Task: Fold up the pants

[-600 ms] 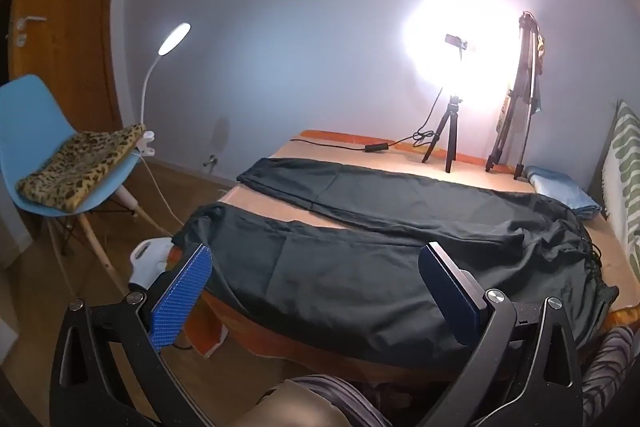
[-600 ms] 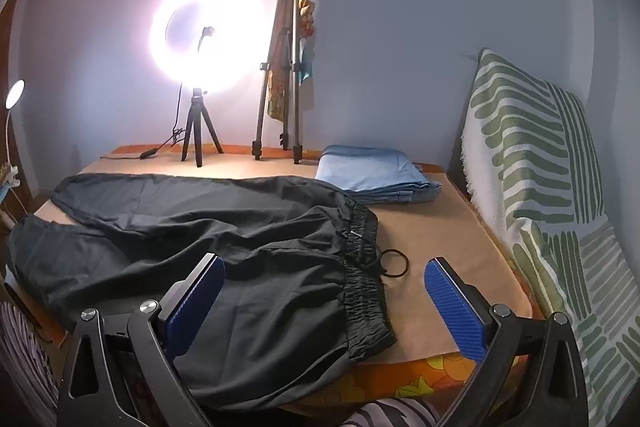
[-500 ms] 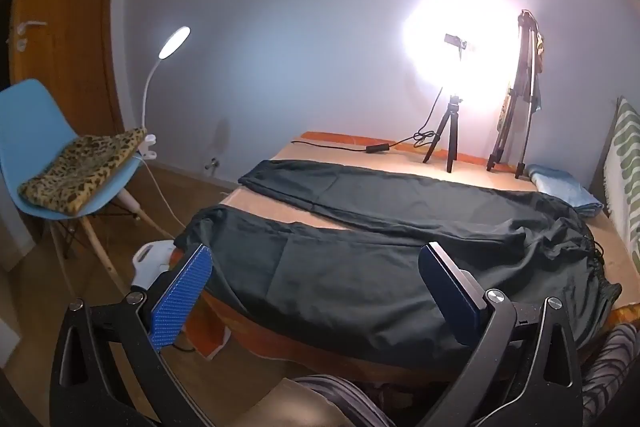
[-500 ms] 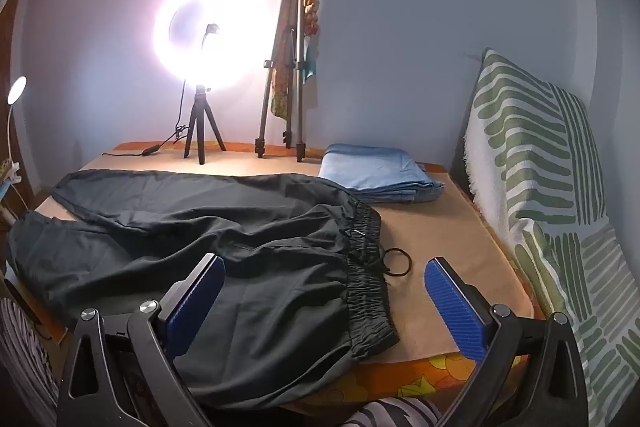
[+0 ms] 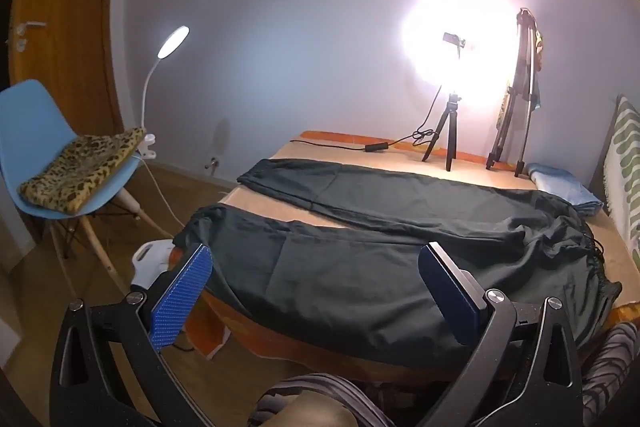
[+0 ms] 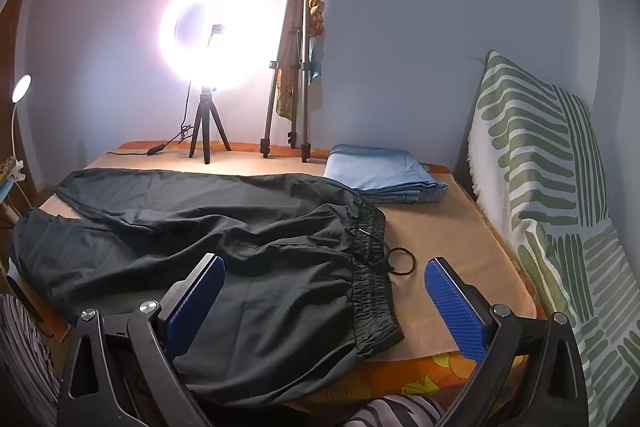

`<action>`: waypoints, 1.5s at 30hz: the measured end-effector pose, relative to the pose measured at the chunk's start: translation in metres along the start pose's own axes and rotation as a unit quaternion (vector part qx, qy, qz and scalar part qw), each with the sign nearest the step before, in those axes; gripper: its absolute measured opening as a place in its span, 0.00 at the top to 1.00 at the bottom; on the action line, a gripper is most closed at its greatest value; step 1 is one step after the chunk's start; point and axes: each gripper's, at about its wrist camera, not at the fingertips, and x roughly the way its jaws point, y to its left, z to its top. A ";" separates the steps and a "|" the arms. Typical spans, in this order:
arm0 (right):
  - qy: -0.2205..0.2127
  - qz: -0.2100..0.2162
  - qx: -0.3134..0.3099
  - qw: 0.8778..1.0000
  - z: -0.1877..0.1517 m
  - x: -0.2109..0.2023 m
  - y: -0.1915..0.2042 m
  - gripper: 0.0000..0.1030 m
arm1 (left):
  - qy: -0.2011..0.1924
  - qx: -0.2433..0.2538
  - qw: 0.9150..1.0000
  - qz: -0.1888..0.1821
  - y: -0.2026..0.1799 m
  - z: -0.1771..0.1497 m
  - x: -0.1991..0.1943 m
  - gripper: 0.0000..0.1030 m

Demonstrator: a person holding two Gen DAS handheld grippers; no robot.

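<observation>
Bed [image 6: 460, 223] with tan cover fills the room's middle; black pants [image 5: 360, 267] lie spread flat across it, legs splayed apart toward the blue chair [image 5: 24, 115] side, waistband [image 6: 372, 267] at the cushion side, near leg hanging a bit over the front edge. Folded blue cloth [image 6: 380, 175] sits just beyond the waistband, ring light [image 6: 212, 39] and tripod [image 6: 296, 75] at the far edge. Left gripper [image 5: 316, 291] hovers over the near leg, jaws spread wide, nothing between them; right gripper [image 6: 324, 303] hovers near the waistband, jaws equally wide, empty. Fold not started. Risks, my guess: thin slick fabric, a pinch may catch only the top layer and drag unevenly; the overhanging leg could slide off; the loose drawstring loop [image 6: 402, 261] could snag a finger.
</observation>
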 end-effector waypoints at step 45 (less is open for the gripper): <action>0.010 0.014 0.006 1.000 -0.006 0.004 0.001 0.01 | -0.010 0.009 1.000 -0.008 -0.008 0.002 -0.005 0.00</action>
